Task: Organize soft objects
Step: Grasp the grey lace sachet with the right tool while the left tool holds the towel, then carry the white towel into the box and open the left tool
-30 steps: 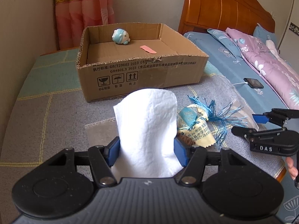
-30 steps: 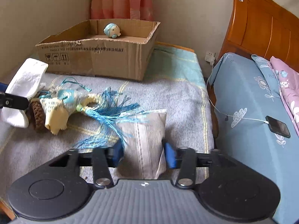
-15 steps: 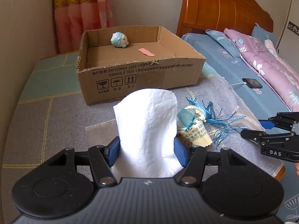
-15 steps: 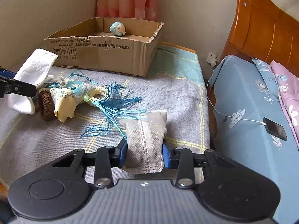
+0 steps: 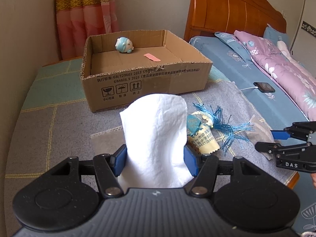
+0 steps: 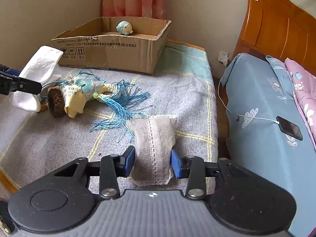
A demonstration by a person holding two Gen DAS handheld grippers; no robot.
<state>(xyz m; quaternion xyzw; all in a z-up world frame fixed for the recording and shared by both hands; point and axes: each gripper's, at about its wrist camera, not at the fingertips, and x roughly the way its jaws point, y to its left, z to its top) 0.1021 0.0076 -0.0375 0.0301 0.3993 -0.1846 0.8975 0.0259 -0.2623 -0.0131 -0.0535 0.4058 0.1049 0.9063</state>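
Note:
My left gripper [image 5: 155,161] is shut on a white folded cloth [image 5: 156,134] and holds it upright above the table; the cloth also shows in the right wrist view [image 6: 38,73]. My right gripper [image 6: 153,163] is shut on a grey lace-trimmed sachet [image 6: 154,144], lifted off the table. An open cardboard box [image 5: 146,81] stands beyond, holding a small blue plush toy [image 5: 124,45] and a pink strip [image 5: 152,57]. A cream pouch with a blue tassel [image 6: 86,92] lies on the table between the grippers.
The low table has a grey and teal checked cover [image 6: 177,90]. A bed with blue sheet [image 6: 266,106] and purple quilt [image 5: 280,65] lies to the right, with a phone on a cable [image 6: 289,127]. A curtain [image 5: 85,13] and walls stand behind the box.
My right gripper has closed on the grey sachet and raised it off the table. My left gripper has lifted the white cloth slightly higher.

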